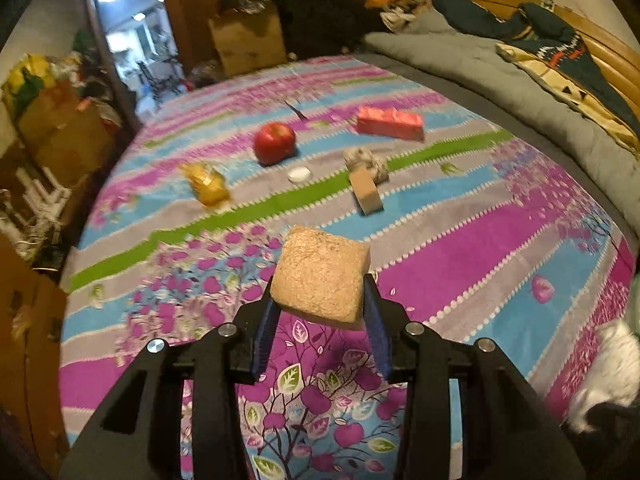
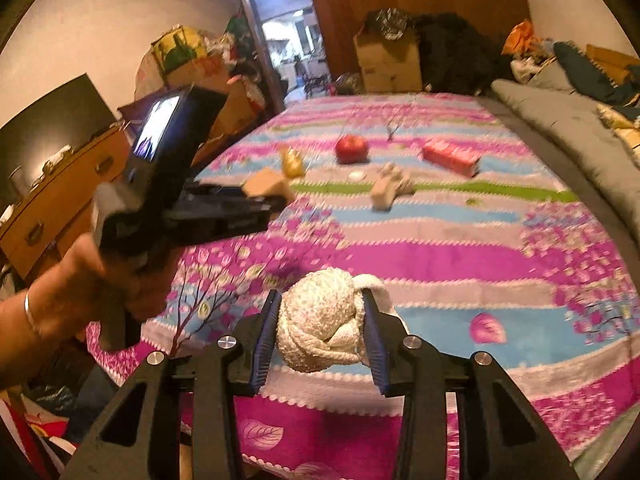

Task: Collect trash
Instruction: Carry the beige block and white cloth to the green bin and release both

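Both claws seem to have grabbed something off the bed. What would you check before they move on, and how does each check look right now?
1. Left gripper grip: ok. Its fingers press both sides of the brown sponge, lifted above the bedspread.
2. Right gripper grip: ok. Shut on the white knotted cloth.
3. Cloth fully gathered: cannot tell. A loop sticks out past one finger.
4. Gap between the grippers: ok. The right view shows the left one off to the side, apart.
5. Items left on the bed: not ok. The apple, red box, yellow wrapper, white cap, crumpled paper and tan block remain.
6. Trash bin: cannot tell. None is visible.
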A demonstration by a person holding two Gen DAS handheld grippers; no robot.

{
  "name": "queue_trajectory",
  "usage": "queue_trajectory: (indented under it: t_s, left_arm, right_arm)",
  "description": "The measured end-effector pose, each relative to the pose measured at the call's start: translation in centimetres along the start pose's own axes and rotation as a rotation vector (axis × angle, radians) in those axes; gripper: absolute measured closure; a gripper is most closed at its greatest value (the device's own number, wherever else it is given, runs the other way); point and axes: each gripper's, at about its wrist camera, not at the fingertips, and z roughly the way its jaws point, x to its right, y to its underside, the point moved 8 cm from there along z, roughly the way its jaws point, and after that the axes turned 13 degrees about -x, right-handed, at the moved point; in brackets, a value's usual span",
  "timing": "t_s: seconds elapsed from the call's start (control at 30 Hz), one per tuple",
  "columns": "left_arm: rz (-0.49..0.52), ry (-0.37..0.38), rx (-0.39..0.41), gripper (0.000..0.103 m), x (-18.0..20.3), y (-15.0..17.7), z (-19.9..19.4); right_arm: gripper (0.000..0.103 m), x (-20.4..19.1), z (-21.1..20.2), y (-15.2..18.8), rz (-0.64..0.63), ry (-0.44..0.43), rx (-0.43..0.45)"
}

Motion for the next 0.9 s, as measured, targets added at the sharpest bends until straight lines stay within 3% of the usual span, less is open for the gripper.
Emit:
queue_trajectory:
  t_s: [0.17,0.43,0.6,0.9]
  left_arm:
    - [-0.018,-0.034,0.05,0.064,1.7,-1.1,-3.0]
    - [0.053,-0.023,0.131,0.064,7.2,-4.0,-7.4]
    - [0.133,0.027,0.203,0.064,13.1,-6.2,-10.6]
    - [0.294,0.14,0.279,0.064,25.1,-7.8,-14.9]
  right_arm:
    - [0.062,2.3,-4.8,-1.4,0.033,0.074,0.09]
    - [0.062,6.0,-13.2,-2.8,0.07,0.198,0.225]
    - [0.062,9.4,-18.4,-2.1,0.129,0.275,0.273]
    - [0.062,18.5,-28.3,2.6,0.319,0.436,0.333]
